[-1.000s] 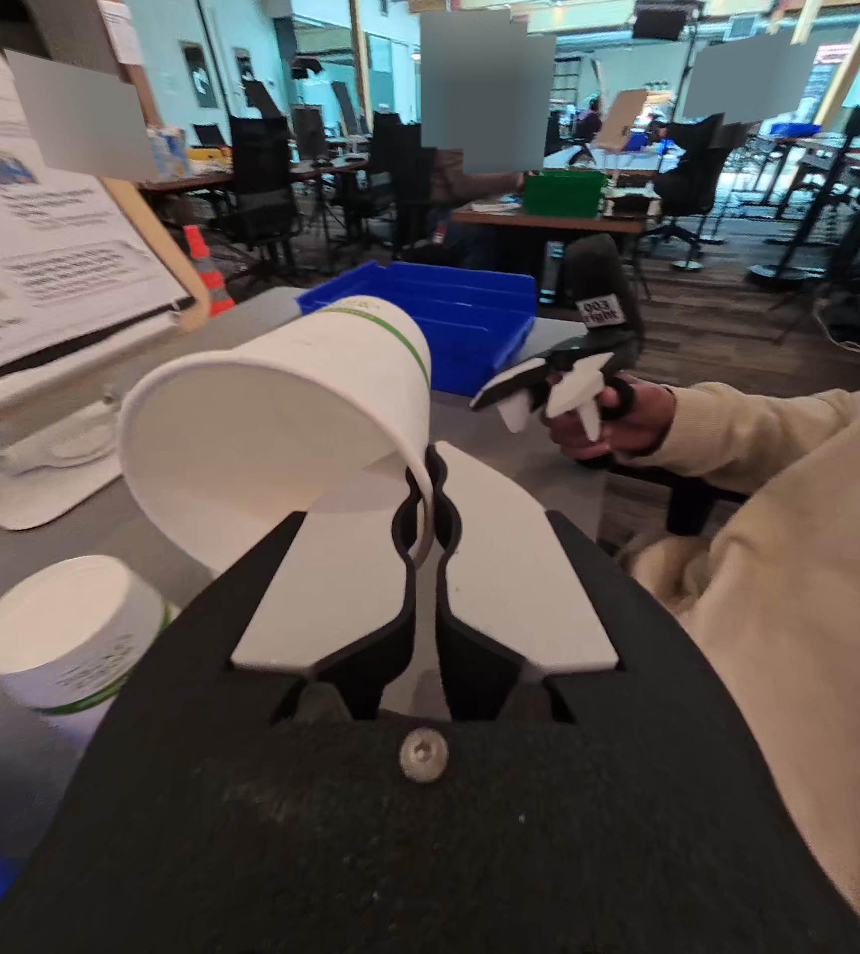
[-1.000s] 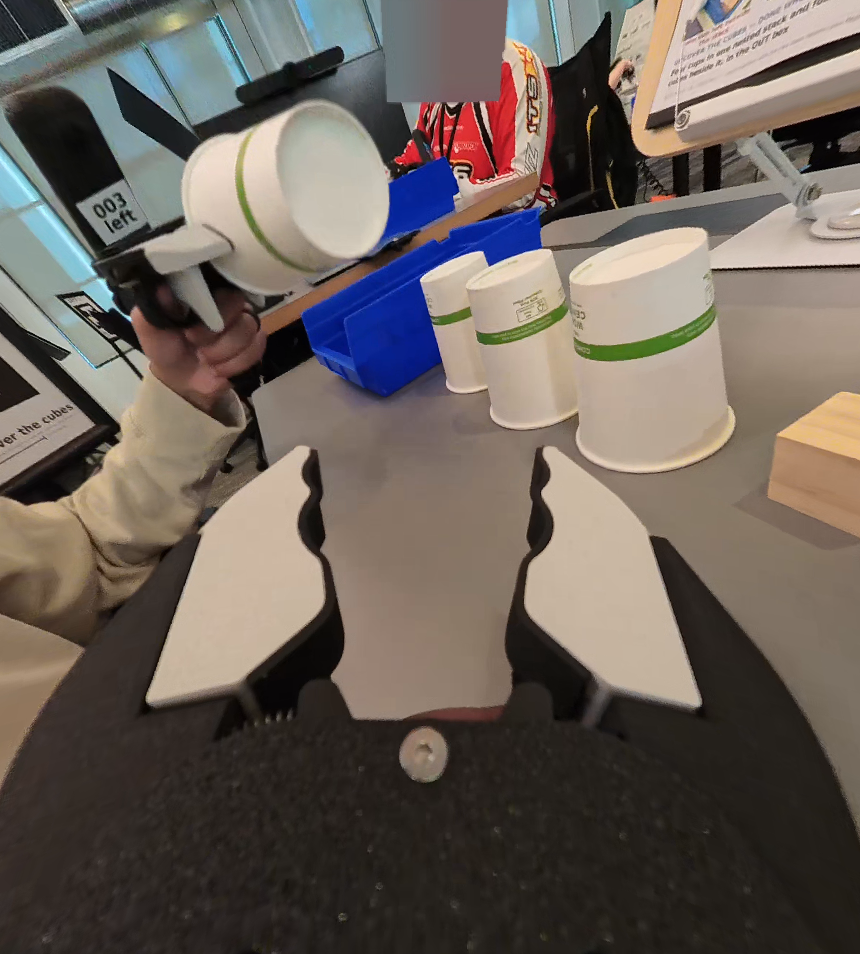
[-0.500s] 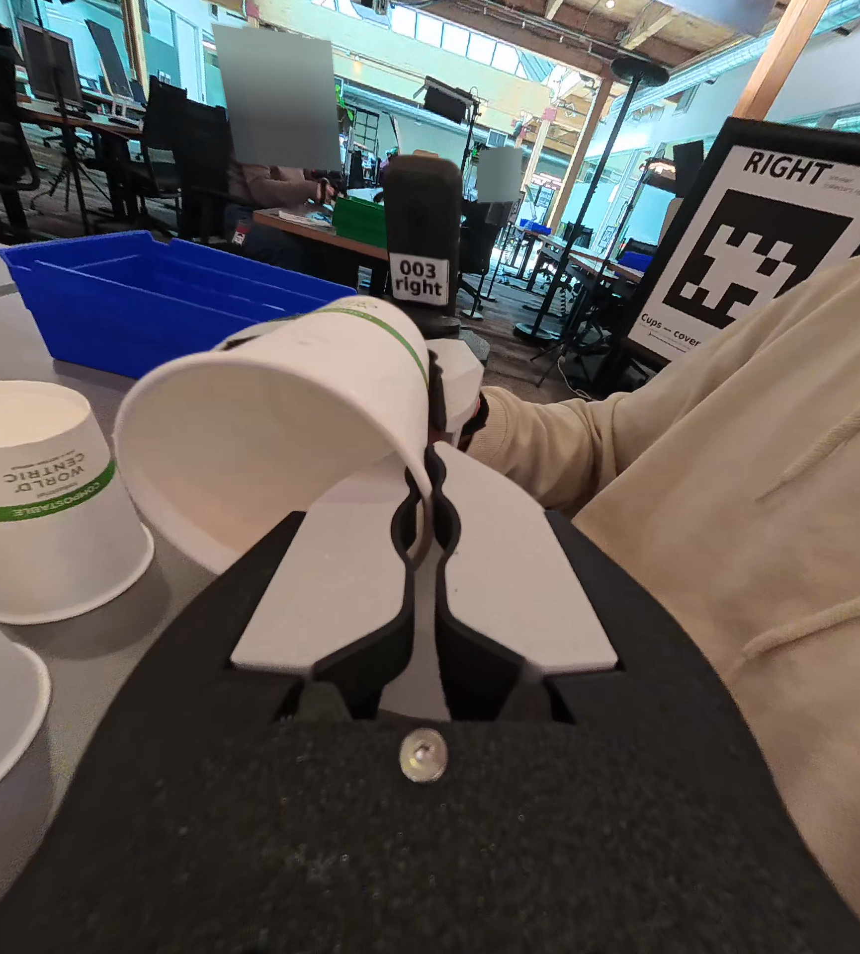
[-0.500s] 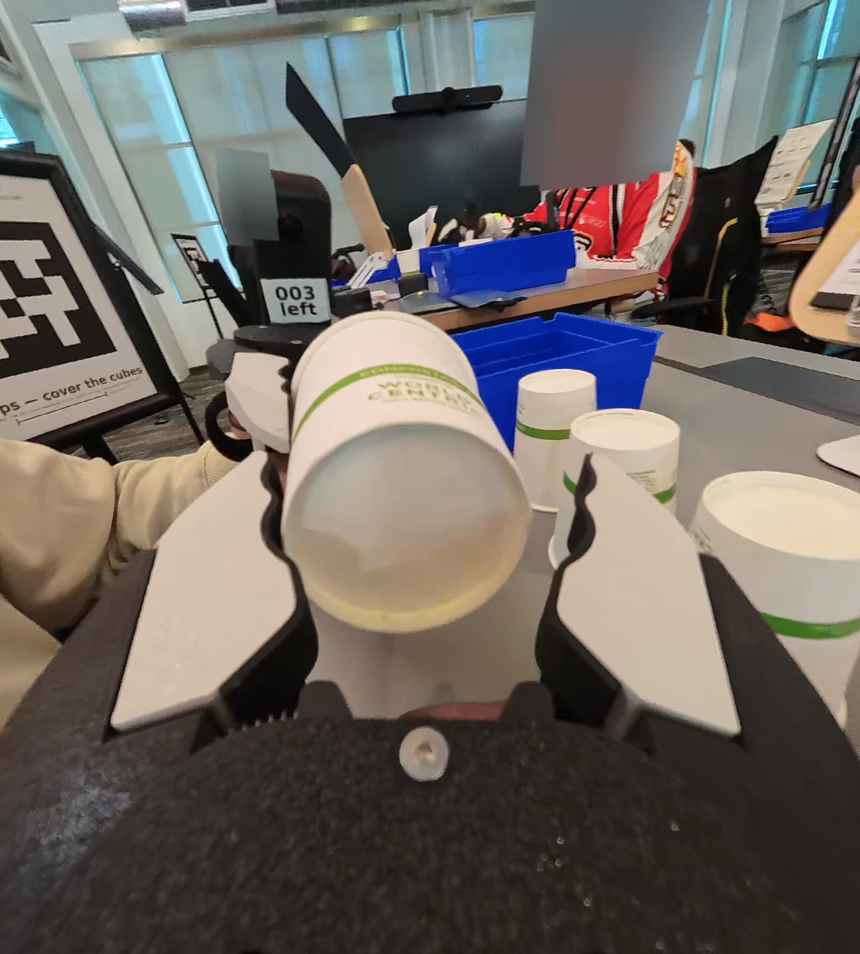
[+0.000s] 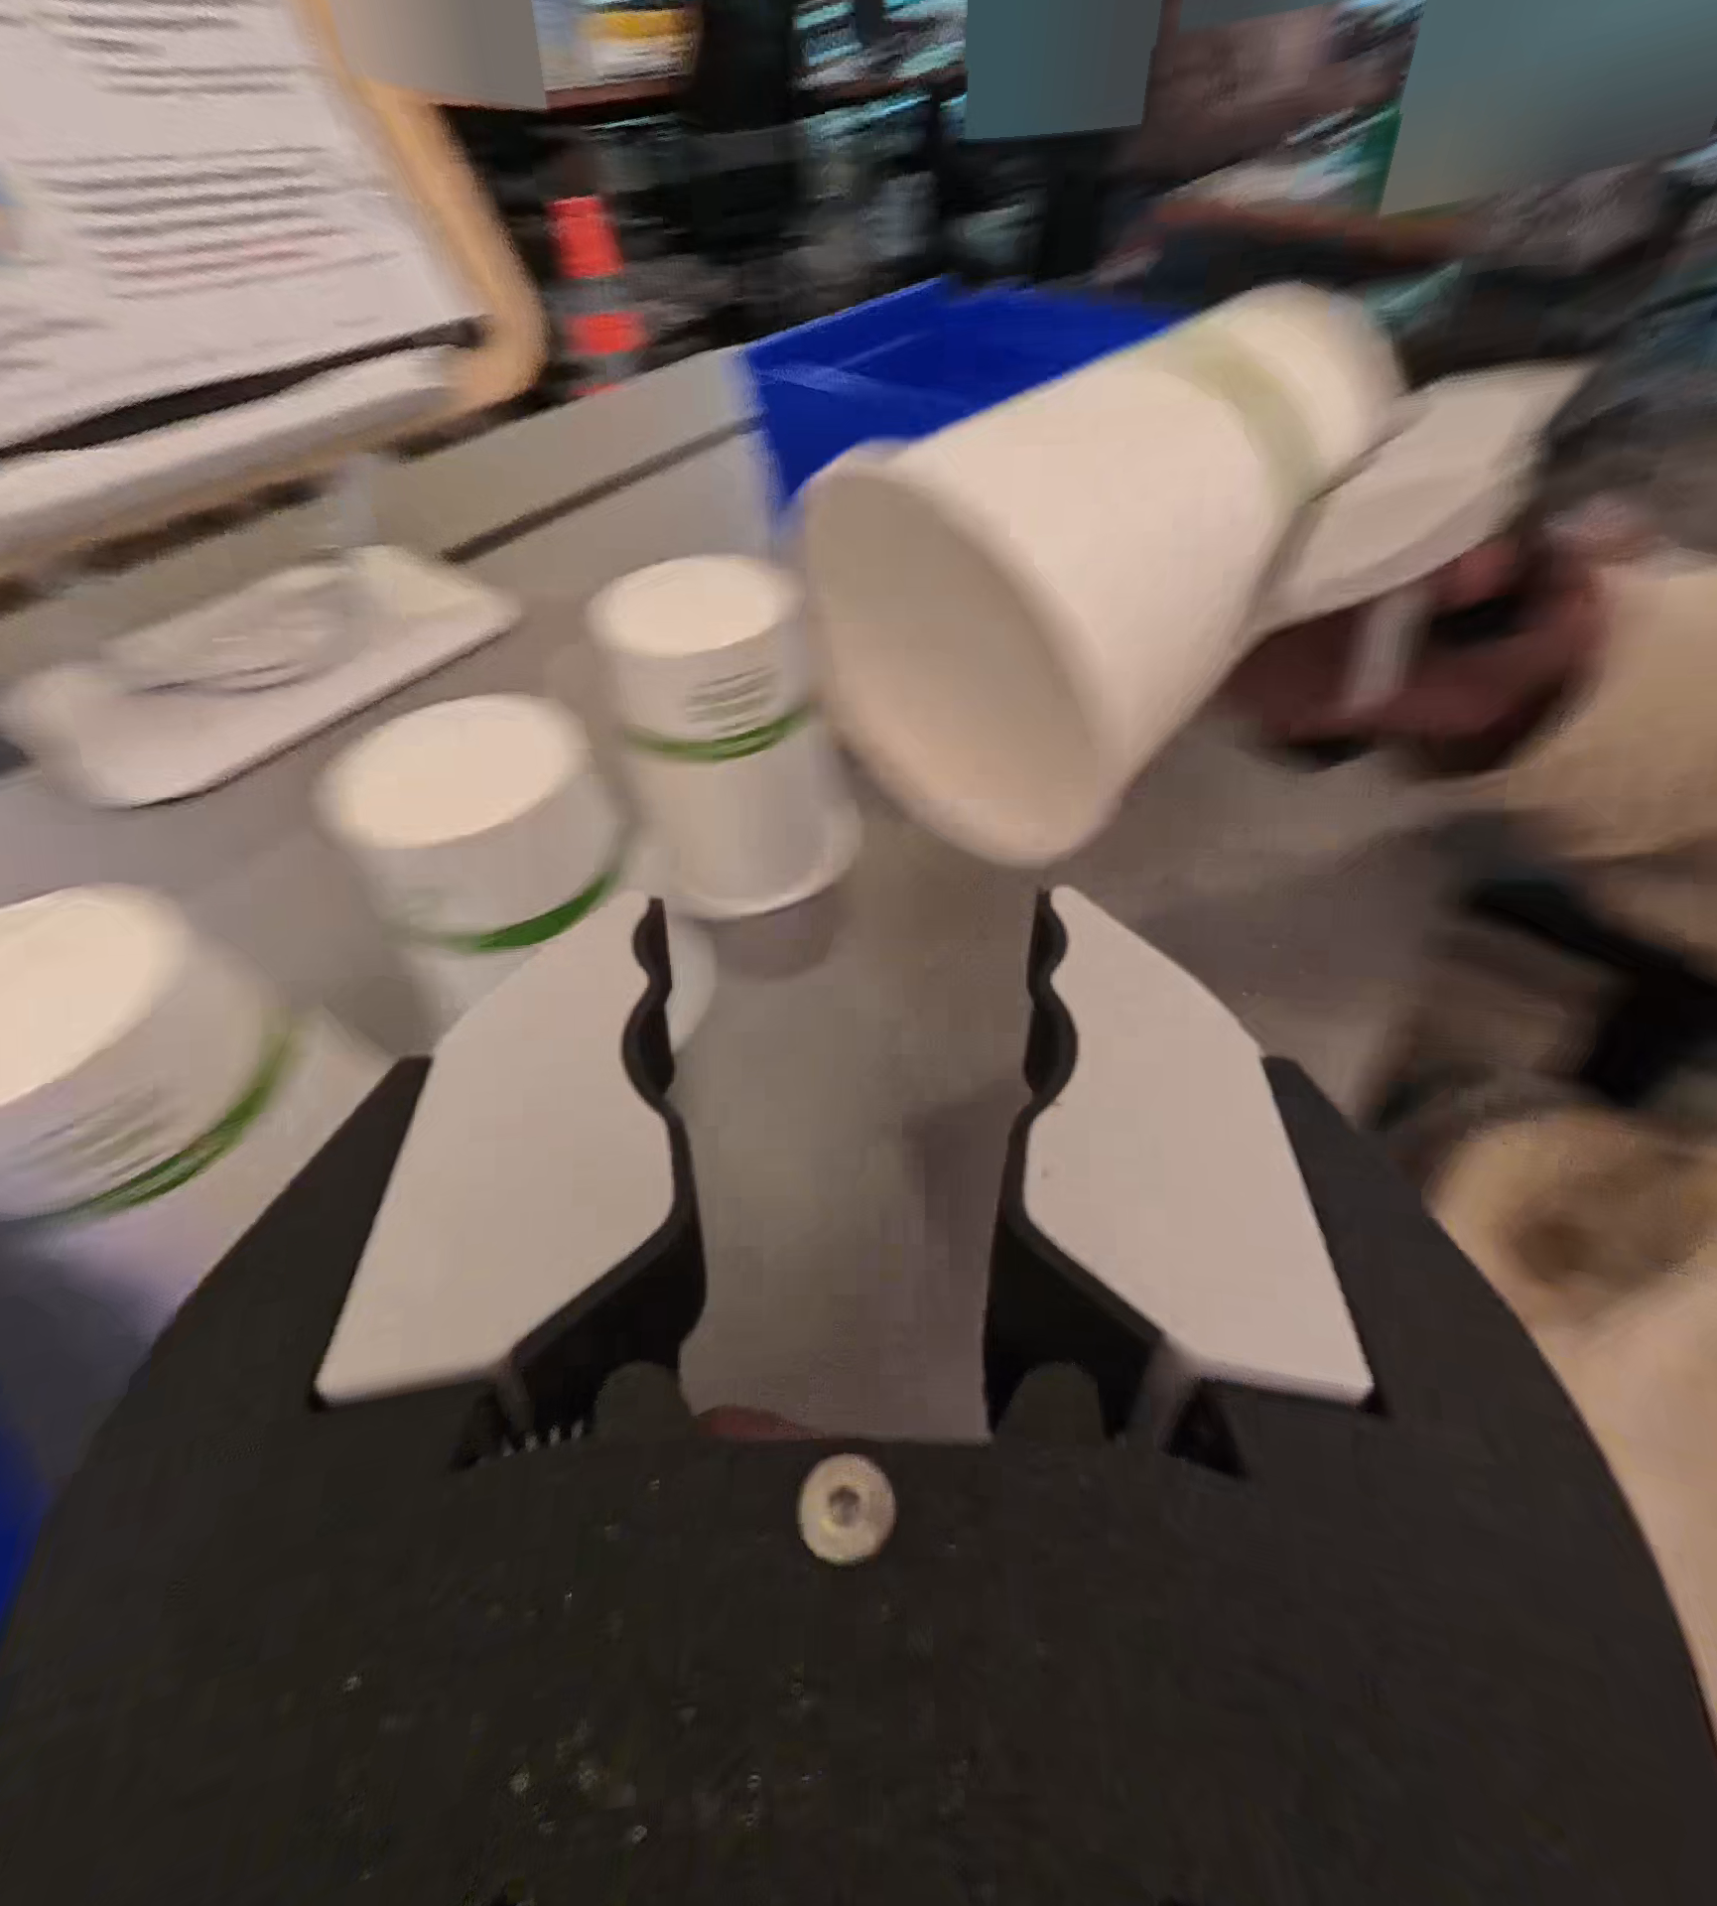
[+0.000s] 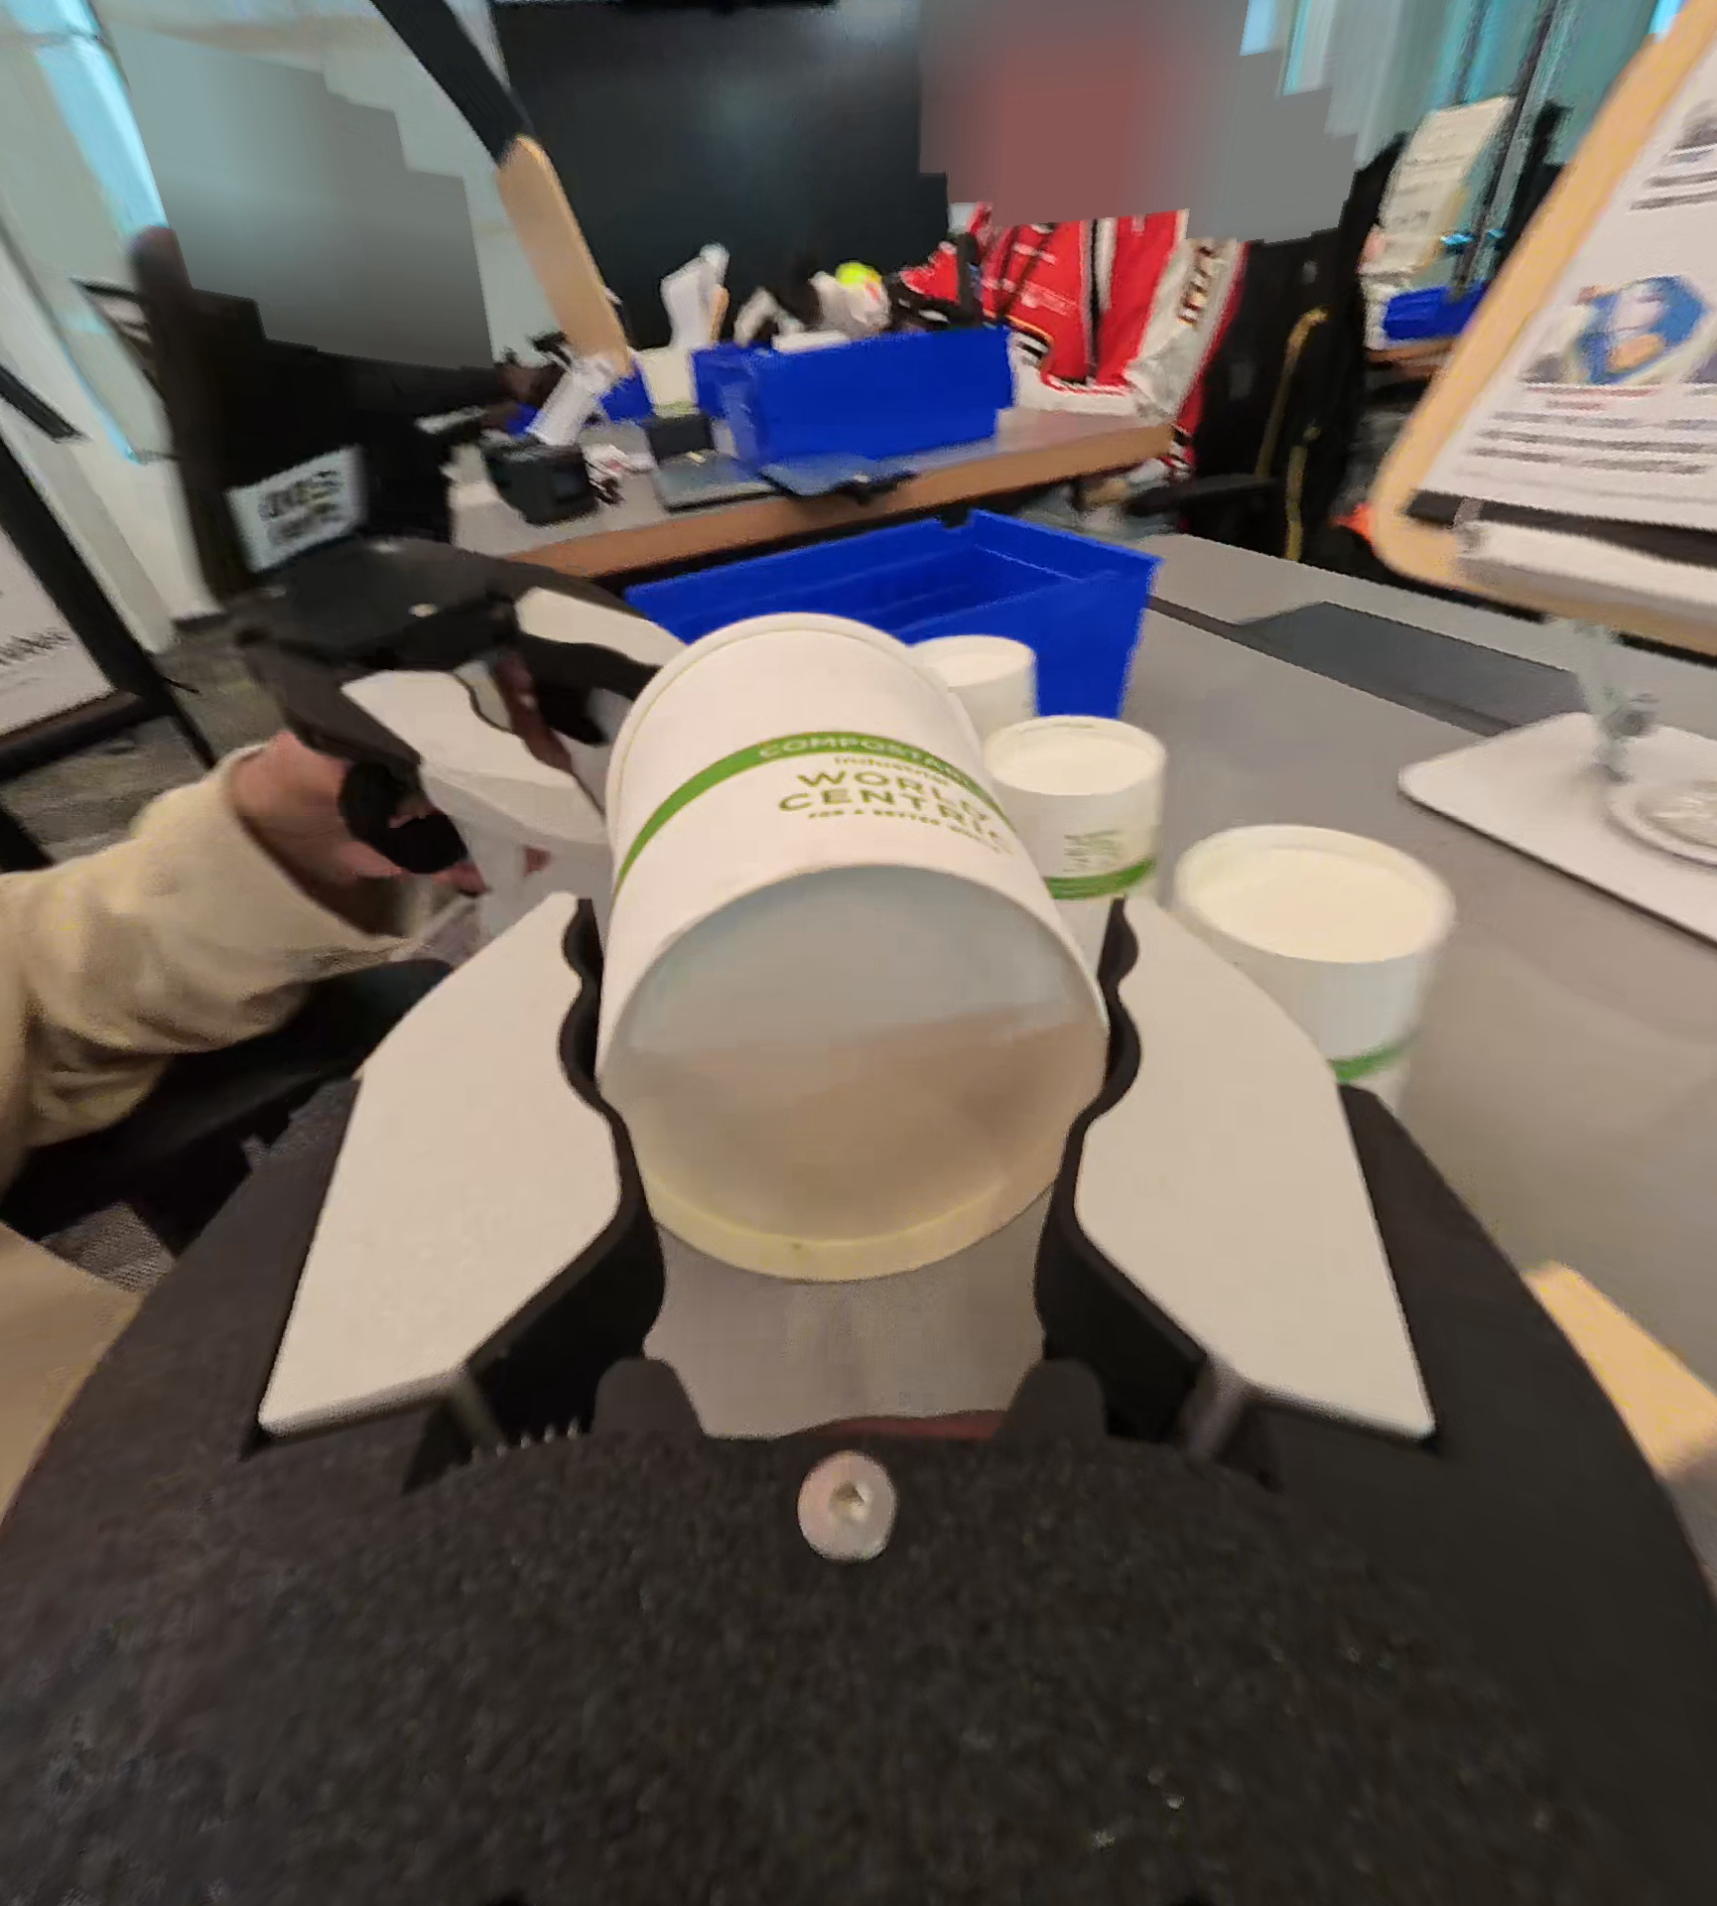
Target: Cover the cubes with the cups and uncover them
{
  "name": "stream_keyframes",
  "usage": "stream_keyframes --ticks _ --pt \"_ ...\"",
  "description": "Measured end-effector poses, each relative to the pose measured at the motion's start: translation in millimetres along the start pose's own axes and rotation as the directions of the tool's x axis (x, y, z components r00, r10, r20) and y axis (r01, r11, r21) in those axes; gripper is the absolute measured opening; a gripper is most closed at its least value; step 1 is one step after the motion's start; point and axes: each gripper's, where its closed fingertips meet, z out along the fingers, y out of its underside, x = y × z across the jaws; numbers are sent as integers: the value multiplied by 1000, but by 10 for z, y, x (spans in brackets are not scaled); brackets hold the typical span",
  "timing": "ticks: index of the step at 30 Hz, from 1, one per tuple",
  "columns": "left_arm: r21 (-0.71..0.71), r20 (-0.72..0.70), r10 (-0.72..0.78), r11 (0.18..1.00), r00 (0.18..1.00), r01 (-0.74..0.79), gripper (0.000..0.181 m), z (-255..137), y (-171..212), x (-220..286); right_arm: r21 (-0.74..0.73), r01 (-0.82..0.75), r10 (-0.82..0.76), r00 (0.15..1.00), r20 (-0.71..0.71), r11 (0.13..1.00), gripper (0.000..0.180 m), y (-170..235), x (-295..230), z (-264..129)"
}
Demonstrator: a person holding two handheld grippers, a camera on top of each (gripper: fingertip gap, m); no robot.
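My right gripper [image 6: 849,918] is shut on a white paper cup with a green band [image 6: 834,980]. It holds the cup on its side above the grey table [image 6: 1556,1135], bottom towards the camera. In the blurred left wrist view the same cup [image 5: 1019,639] hangs in the right gripper's fingers [image 5: 1401,495], mouth towards me. My left gripper [image 5: 846,908] is open and empty, just below and short of the cup; it also shows in the right wrist view [image 6: 566,712]. Three cups [image 5: 720,722] [image 5: 468,815] [image 5: 81,1031] stand upside down in a row. A wooden cube [image 6: 1638,1372] lies uncovered at the right.
A blue bin [image 6: 937,598] sits at the table's far edge behind the cups. A tilted sign board [image 6: 1607,413] on a white base [image 6: 1607,804] stands at the right. The person's cream sleeve [image 6: 60,980] reaches in from the left.
The cup has passed from my left gripper to my right. The right gripper closed on it. The left gripper opened, let go and drew back, swinging towards the row of cups.
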Motion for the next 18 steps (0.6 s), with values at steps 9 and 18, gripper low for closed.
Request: stream_keyframes --ticks 9,18 --pt "-77 268 -67 993 961 91 58 -10 374 -197 -648 117 -313 929 -196 753 92 -381 1339 -663" --pt "-151 295 40 988 955 5 58 -5 474 -169 -939 166 -278 957 80 303 92 420 1616 -440"
